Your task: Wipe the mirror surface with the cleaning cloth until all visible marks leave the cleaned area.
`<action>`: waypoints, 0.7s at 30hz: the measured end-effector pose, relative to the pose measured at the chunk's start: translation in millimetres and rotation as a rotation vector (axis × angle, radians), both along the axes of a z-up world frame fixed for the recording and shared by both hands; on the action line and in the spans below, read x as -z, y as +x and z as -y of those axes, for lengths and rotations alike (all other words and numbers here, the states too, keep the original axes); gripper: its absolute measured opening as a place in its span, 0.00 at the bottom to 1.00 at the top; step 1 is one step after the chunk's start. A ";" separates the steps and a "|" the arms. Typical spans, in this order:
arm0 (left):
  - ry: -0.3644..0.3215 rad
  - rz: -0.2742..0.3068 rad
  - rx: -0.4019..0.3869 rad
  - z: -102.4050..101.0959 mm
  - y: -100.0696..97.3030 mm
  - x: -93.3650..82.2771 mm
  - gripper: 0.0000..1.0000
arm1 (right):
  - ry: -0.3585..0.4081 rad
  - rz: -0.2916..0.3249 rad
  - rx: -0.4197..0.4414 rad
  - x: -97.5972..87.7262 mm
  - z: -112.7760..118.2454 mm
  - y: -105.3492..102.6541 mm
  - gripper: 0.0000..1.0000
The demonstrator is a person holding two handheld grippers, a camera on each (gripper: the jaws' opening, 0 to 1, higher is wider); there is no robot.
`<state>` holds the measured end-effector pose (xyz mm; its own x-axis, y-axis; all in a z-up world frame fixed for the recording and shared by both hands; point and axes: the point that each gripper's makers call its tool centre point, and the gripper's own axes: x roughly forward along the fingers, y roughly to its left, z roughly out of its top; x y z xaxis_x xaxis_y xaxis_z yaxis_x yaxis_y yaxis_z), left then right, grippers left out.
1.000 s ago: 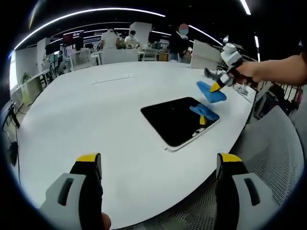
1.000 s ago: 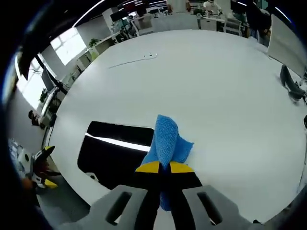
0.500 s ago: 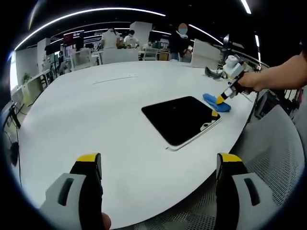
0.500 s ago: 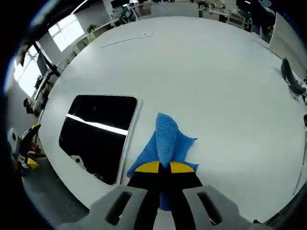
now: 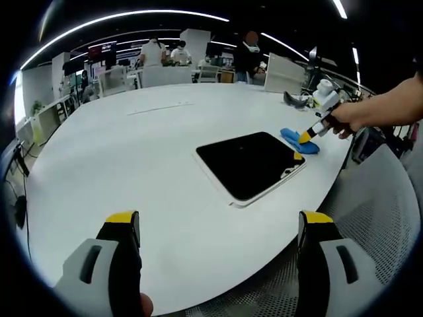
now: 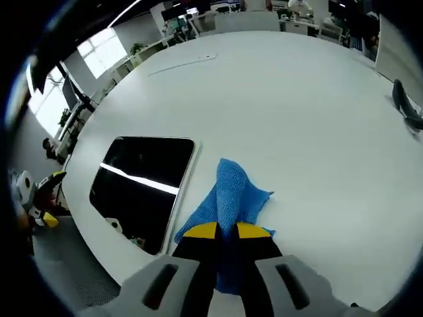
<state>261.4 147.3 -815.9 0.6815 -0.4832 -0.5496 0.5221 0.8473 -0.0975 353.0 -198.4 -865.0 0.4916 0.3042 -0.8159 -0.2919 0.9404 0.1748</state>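
Right gripper view: right gripper point(image 6: 227, 231) pinches blue cleaning cloth point(image 6: 229, 198) on white table point(image 6: 297, 119), beside mirror point(image 6: 142, 181). Left gripper point(image 5: 218, 224) jaws spread. No legible writing.

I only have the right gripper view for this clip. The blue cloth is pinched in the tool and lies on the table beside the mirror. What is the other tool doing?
Observer: The left tool is held wide open with nothing between its jaws, back at the near edge of the white table, well short of the mirror.
Operator: Any marks on the glass from that side?
Observer: In the left gripper view the dark surface looks plain apart from a small pale patch near one corner; I cannot tell whether that is a mark or a reflection.
Operator: Who holds the right tool?
Observer: A person's bare hand grips the right tool, pressing the blue cloth to the table just off the mirror's far corner.
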 end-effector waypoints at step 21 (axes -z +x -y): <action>-0.015 0.010 -0.012 -0.4 2.0 -4.2 0.99 | 0.071 0.323 -0.107 -43.8 26.8 -55.5 0.94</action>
<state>263.4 147.7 -811.7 0.6926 -0.4831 -0.5357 0.5127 0.8521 -0.1055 297.4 -225.2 -821.2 0.6833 0.4186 -0.5982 -0.4391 0.8902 0.1214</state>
